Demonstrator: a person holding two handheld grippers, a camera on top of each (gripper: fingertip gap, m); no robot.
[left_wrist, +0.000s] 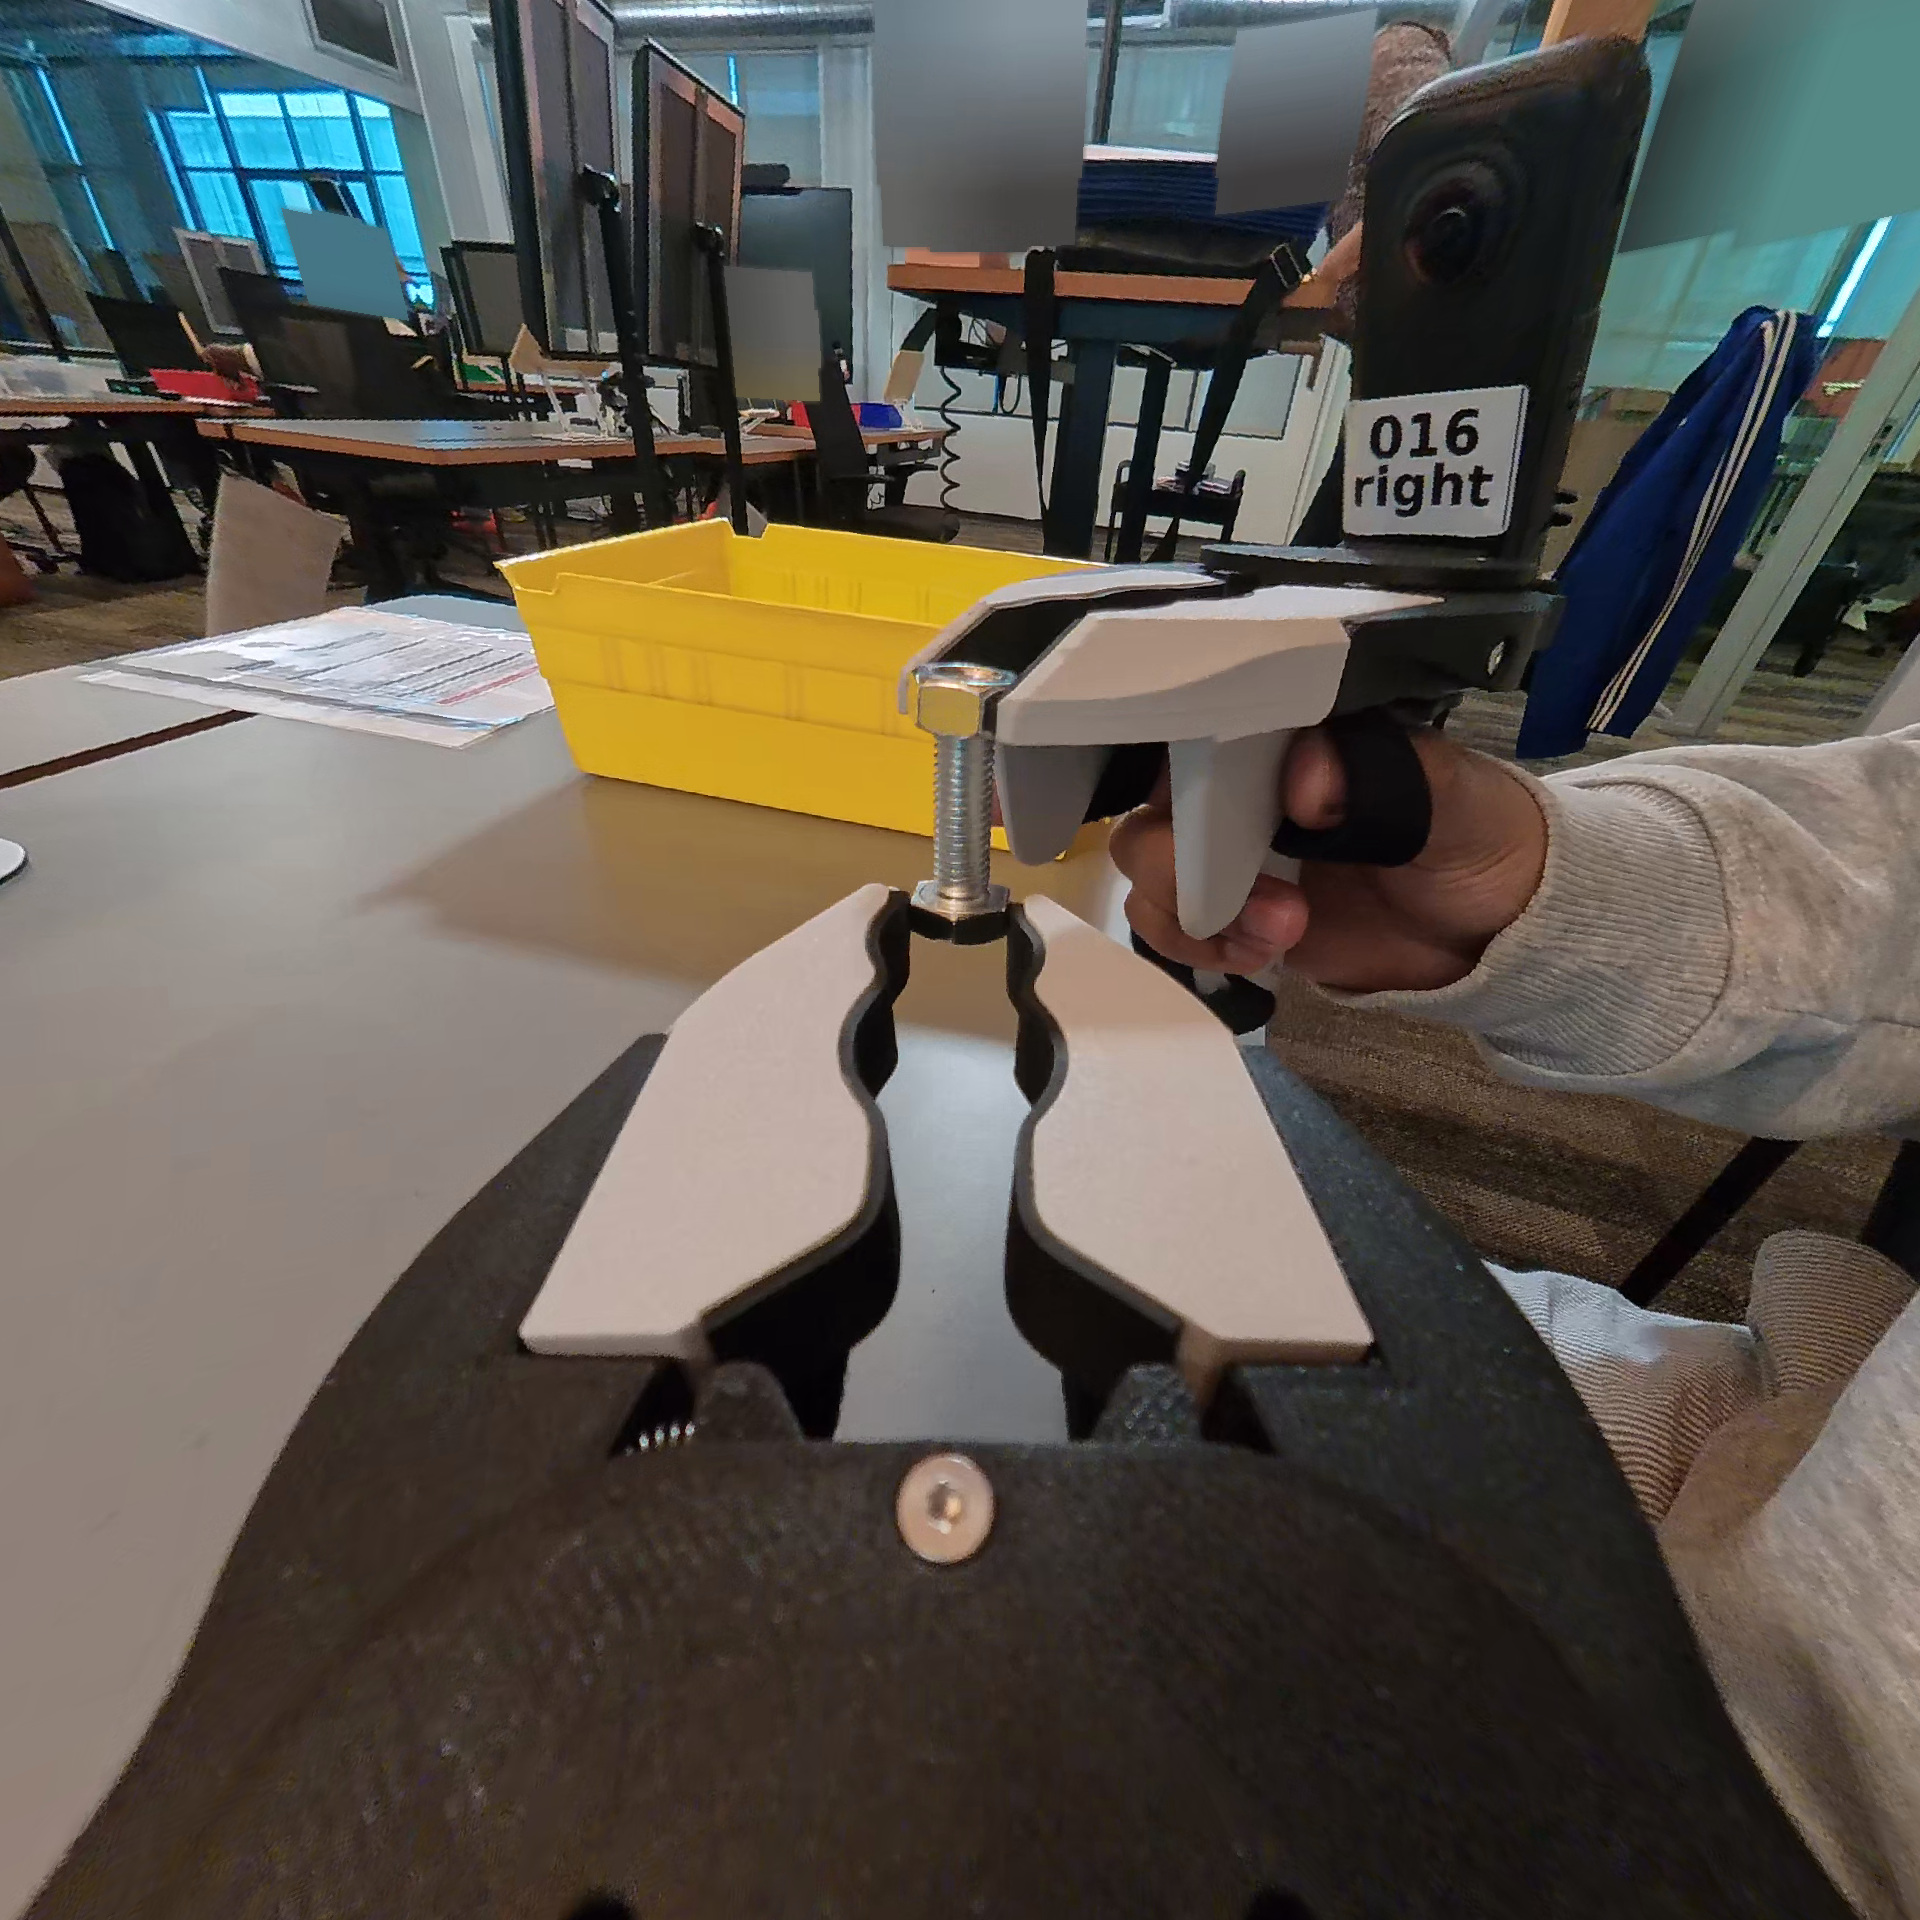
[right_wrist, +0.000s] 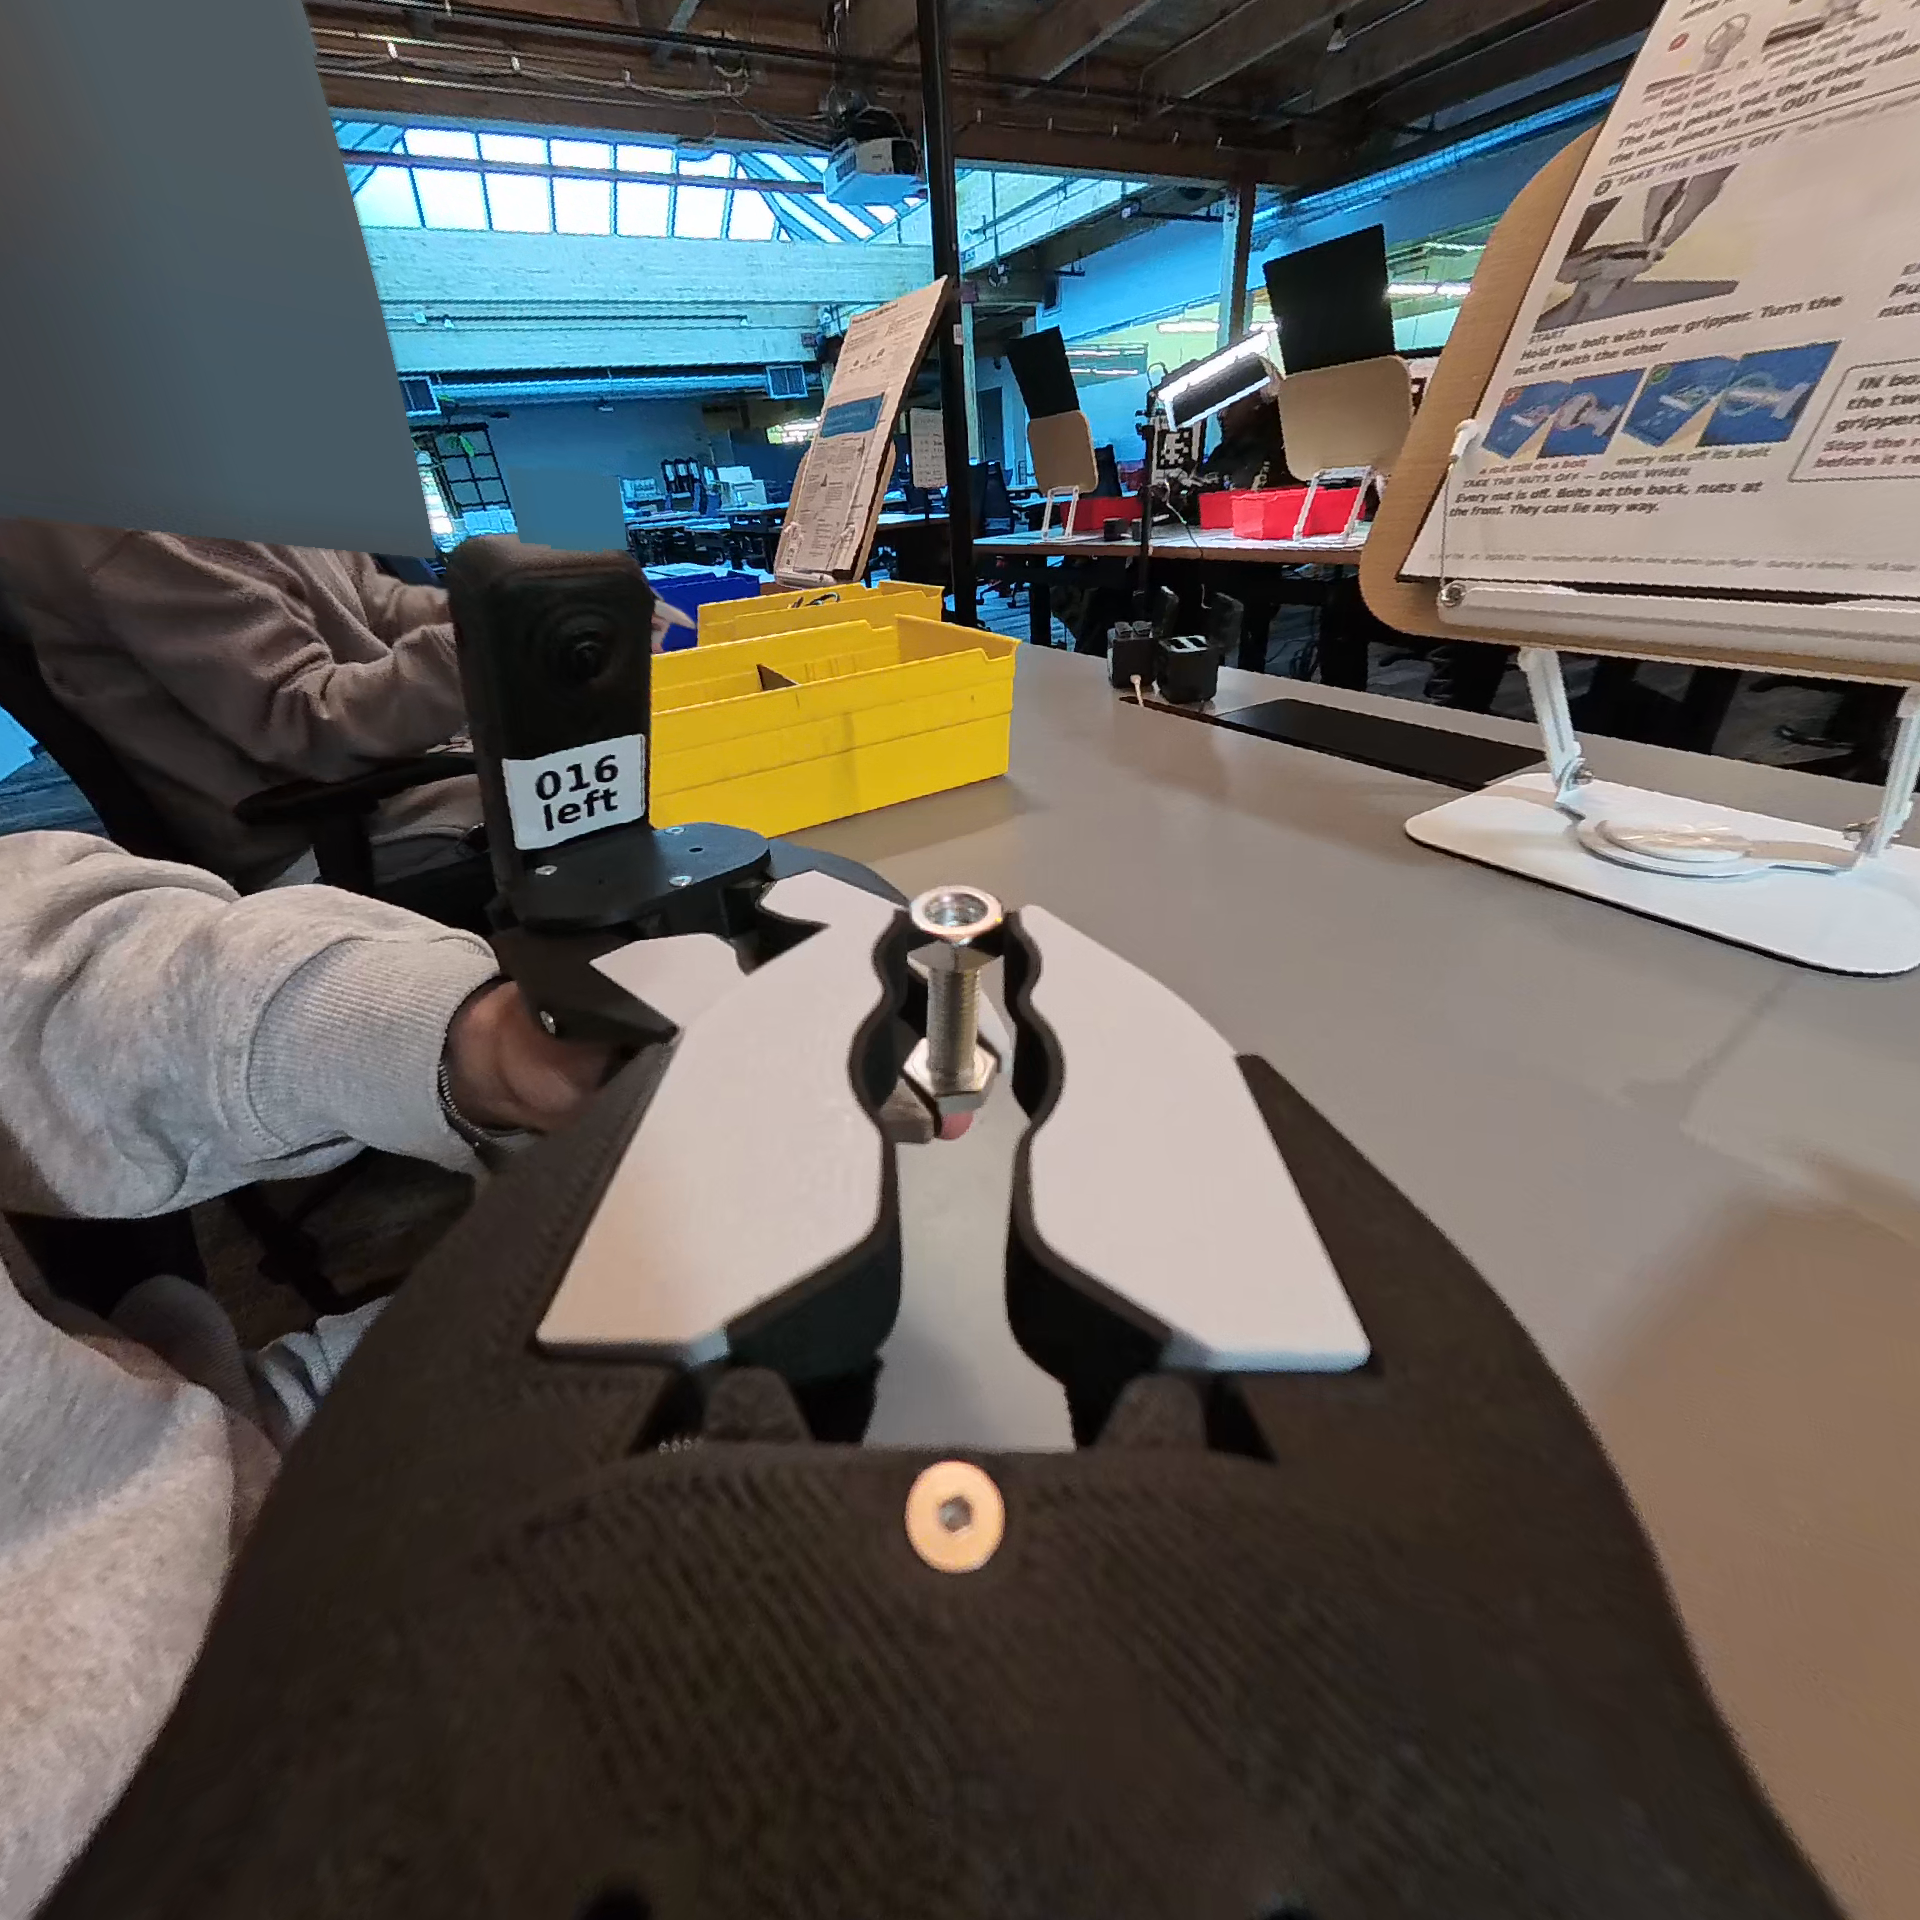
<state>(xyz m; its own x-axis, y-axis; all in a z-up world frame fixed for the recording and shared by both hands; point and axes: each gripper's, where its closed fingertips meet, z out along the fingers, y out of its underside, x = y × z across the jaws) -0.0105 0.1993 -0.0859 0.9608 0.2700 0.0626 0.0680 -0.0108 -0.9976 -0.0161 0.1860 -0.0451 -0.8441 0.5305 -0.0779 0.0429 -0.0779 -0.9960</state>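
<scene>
desk (left_wrist: 260, 987): grey top, carries everything; the held parts hang above its near edge.
yellow bin (left_wrist: 727, 665): open plastic bin, behind the tools on the desk, well apart from them; a divider shows inside in the right wrist view.
document stand (right_wrist: 1662, 831): white base, holds a printed sheet, far right, off to the side.
laminated sheet (left_wrist: 332, 665): flat on the desk left of the bin.
left tool (left_wrist: 957, 914): nearly closed, tips pinch the hex nut (left_wrist: 957, 902) at the bolt's lower end.
right tool (right_wrist: 956, 935): nearly closed, tips grip the head of the hex bolt (left_wrist: 961, 800), coming in from the side.
bolt pose: upright in the left wrist view, head up, nut at the bottom of the thread, both in the air between the two tools.
risk, drop: either grip sits only at the fingertips; my guess is a slight loosening lets bolt or nut fall to the desk or past its edge to the floor.
risk, slip: smooth hex flats could twist in the pads if turning force is applied off-axis.
risk, jam: if the tools tilt against each other, the nut may bind on the thread.
risk, lost nut: once free of the thread, the nut is small and could roll away.
</scene>
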